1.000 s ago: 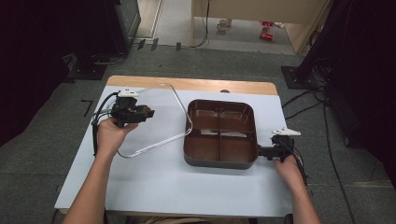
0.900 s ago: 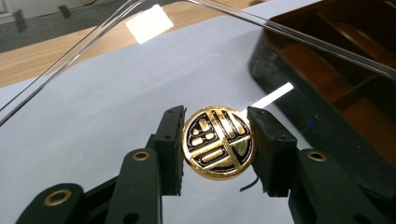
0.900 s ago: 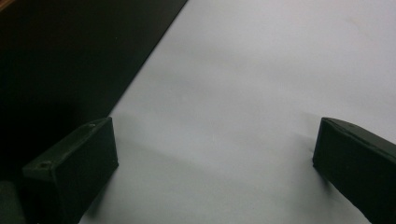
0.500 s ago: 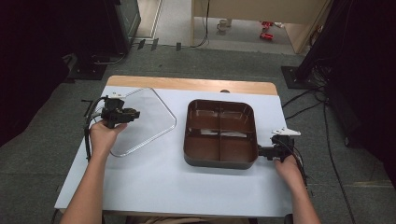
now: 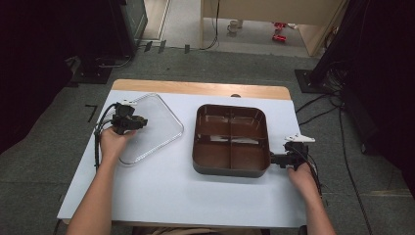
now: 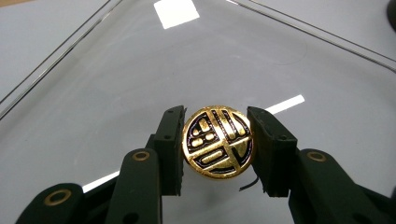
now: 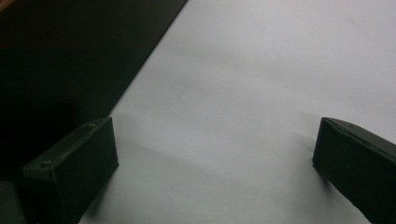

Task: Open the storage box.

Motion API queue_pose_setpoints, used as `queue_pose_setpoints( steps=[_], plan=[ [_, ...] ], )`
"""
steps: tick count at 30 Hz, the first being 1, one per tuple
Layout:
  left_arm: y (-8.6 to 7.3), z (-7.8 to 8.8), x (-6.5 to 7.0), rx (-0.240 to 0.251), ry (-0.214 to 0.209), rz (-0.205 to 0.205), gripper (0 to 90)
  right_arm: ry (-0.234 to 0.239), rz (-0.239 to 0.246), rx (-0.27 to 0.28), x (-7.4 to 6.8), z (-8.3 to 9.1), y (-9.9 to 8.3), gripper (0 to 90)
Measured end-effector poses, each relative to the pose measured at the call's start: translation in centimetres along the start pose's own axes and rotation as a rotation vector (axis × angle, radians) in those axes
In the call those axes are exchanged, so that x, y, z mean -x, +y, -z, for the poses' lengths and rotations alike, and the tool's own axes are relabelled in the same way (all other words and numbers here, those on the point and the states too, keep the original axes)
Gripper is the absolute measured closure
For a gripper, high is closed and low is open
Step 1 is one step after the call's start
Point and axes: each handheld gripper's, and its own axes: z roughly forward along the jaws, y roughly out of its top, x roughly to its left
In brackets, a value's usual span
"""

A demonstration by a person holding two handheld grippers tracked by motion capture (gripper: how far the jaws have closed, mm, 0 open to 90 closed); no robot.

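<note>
Two jaws of the left gripper (image 6: 217,147) clamp the lid's gold knob (image 6: 217,141). Clear lid (image 5: 149,128) seems flat on the table (image 5: 161,191). Right gripper (image 7: 215,172) gapes, holding nothing.

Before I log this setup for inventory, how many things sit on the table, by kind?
Clear lid with gold knob, held by the left gripper: 1
Brown divided tray: 1
Handheld grippers, left plus right gripper: 2
Total: 4
</note>
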Motion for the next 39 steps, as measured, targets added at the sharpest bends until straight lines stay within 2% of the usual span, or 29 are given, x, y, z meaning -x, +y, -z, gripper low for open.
queue_pose_setpoints(
  steps=[7, 8, 13, 19, 22, 24, 27, 34, 36, 39],
  plan=[
    [0.0, -1.1, 0.0, -0.023, 0.004, -0.004, 58.8, 0.0, 0.0, 0.0, 0.0, 0.0, 0.0, 0.0],
    [0.0, -1.1, -0.1, -0.013, -0.004, 0.007, 58.8, 0.0, 0.0, 0.0, 0.0, 0.0, 0.0, 0.0],
    [-0.1, -1.1, -0.2, -0.01, -0.006, 0.003, 58.8, 0.0, 0.0, 0.0, 0.0, 0.0, 0.0, 0.0],
    [-0.2, -1.1, -0.3, -0.009, -0.016, 0.018, 57.8, 0.0, 0.0, 0.0, 0.0, 0.0, 0.0, 0.0],
    [-0.1, -1.1, -0.3, -0.014, -0.019, 0.018, 51.2, 0.0, 0.0, 0.0, 0.0, 0.0, 0.0, 0.0],
    [0.0, -0.8, -0.3, -0.006, -0.017, 0.016, 46.6, 0.0, 0.0, 0.0, 0.0, 0.0, 0.0, 0.0],
    [0.2, -0.2, -0.2, 0.022, -0.031, 0.035, 42.7, 0.0, -0.001, 0.0, 0.0, 0.0, 0.0, 0.0],
    [0.8, 1.7, 0.3, 0.075, -0.083, 0.048, 37.9, 0.0, 0.0, 0.0, 0.0, 0.0, 0.0, 0.0],
    [1.0, 2.6, 0.8, 0.096, -0.118, 0.054, 37.2, -0.001, 0.0, 0.001, 0.0, 0.0, 0.0, 0.0],
    [1.1, 3.1, 1.2, 0.108, -0.138, 0.055, 36.8, -0.001, 0.0, 0.001, 0.0, 0.0, 0.0, 0.0]
  ],
)
